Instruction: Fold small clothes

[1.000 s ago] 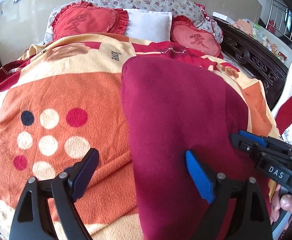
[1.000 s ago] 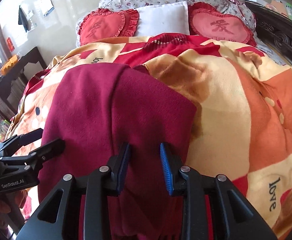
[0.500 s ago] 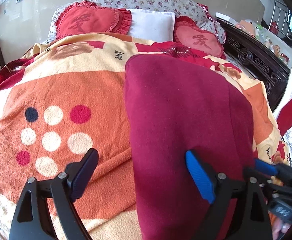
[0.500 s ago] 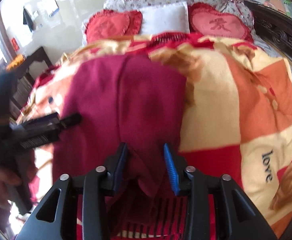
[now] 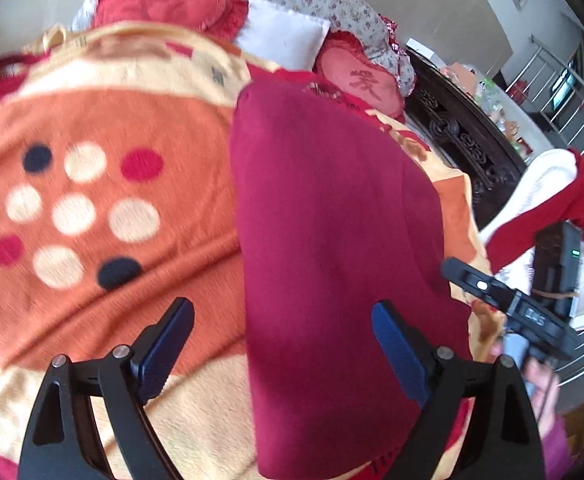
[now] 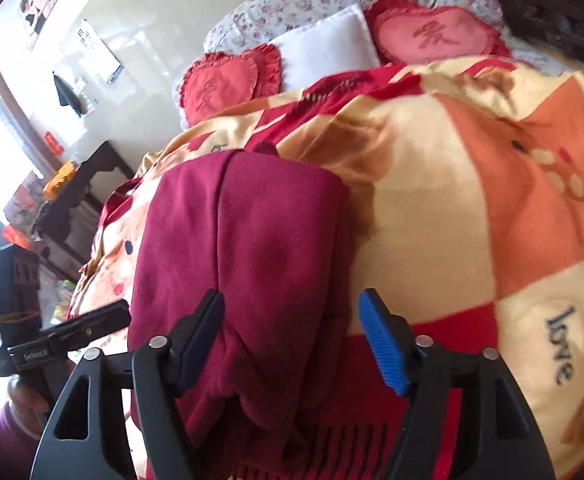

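Observation:
A dark red garment (image 5: 332, 240) lies folded in a long strip on the orange and cream blanket (image 5: 92, 220); it also fills the left of the right wrist view (image 6: 252, 248). My left gripper (image 5: 284, 344) stands open above the garment's left edge, one finger over blanket, one over cloth, gripping nothing. My right gripper (image 6: 292, 336) has its jaws opening; the garment's near end lies between them, loose from the pads. Each gripper shows in the other's view: the right one (image 5: 504, 300) at the right, the left one (image 6: 64, 340) at the left, both held by hands.
Two red heart cushions (image 6: 432, 36) and a white pillow (image 6: 328, 48) lie at the bed's head. A dark carved bed frame (image 5: 464, 136) runs along the right. A dark side table (image 6: 80, 200) with clutter stands to the left of the bed.
My right gripper was shut on the garment's near end; its jaws have spread and let the cloth go. Both views have tilted and shifted a little, and the left gripper stays open.

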